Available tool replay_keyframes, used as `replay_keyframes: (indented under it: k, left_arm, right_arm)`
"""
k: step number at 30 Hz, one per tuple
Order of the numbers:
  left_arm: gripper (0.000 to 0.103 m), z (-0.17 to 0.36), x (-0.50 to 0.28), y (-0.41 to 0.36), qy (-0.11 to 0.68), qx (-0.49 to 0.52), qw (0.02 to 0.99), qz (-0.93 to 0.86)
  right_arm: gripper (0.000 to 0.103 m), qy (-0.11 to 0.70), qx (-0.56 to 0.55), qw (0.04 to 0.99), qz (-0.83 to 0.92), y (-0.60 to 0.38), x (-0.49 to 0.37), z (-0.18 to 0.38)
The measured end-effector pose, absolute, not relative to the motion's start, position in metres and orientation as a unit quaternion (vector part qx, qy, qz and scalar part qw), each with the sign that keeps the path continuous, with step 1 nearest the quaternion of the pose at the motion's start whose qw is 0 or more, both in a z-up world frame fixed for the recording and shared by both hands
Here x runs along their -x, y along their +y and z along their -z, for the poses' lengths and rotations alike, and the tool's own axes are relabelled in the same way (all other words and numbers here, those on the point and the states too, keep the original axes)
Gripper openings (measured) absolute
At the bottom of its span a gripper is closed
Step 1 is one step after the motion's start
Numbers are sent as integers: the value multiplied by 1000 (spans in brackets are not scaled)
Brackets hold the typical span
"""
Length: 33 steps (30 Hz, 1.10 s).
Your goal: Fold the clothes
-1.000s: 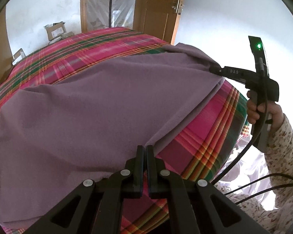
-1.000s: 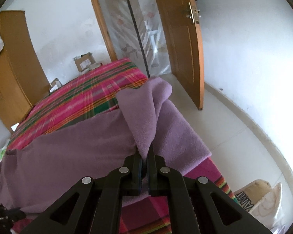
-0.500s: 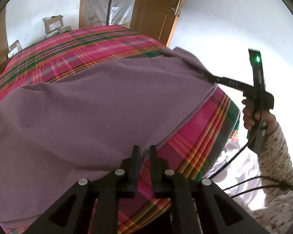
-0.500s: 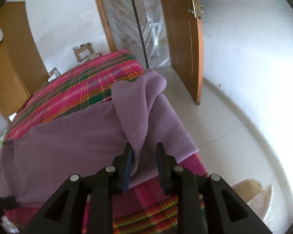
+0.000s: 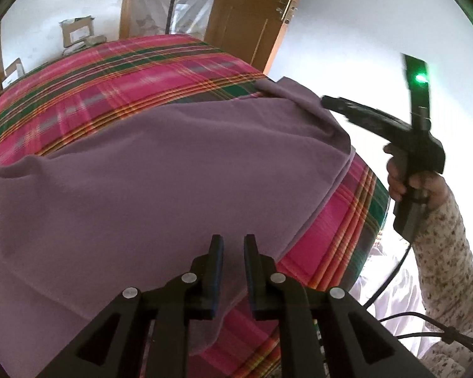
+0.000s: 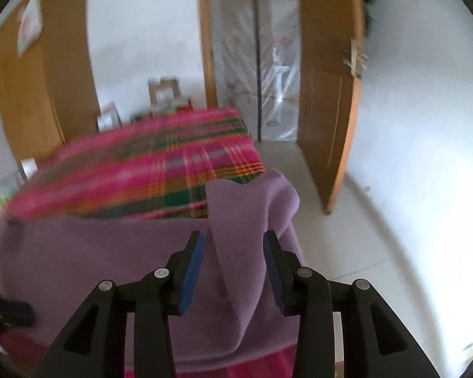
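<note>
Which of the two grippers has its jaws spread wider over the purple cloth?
The right gripper: its opening jaws stand wide, a raised fold of the purple cloth loose between them. The left gripper shows only a narrow gap, also opening.

Both views are fisheye and sit just behind a gripper, looking forward along its two fingers and downward. The left wrist camera hangs close above the near edge of the purple garment [image 5: 160,182], facing across the plaid bed cover [image 5: 116,78] toward the open wooden door [image 5: 249,12]; at its right edge it catches the right gripper [image 5: 328,102]. The right wrist camera looks from the bed's corner, less steeply, over the same garment, cover and door, with more floor [image 6: 356,239] and wall visible
</note>
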<state>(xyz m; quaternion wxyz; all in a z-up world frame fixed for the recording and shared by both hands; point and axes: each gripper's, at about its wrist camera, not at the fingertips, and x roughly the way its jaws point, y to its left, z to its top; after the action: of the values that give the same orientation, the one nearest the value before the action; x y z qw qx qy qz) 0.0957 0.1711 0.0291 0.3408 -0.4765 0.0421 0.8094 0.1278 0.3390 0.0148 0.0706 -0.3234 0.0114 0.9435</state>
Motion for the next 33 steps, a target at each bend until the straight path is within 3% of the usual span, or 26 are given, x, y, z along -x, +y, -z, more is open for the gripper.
replay_keyframes:
  k: [3,12,19,22,23,33]
  left_arm:
    - [15,-27,-93,177,45,480,346,-805]
    - [18,-24,-82,188,43,485,353,-799]
    - [18,-23,-79,192,44,486,355,-797]
    - [18,-24,-79,192,43,486,354,-798]
    - [18,-24,-79,192,43,486,353,-798]
    - [18,-24,-81,195,48,484,350,-801]
  right_arm:
    - [40,-73,336,100,-934,322,-109,-5]
    - [40,-161,386,84,-904,310,-70,11]
    - [38,-125,423,76,-894,324,-49,21]
    - [10,-84,425,78,-898,336,-48,18]
    - [6,-73,422,80,-900,340,-50,16]
    - [5,41,367,98,-924,388,-82,-13]
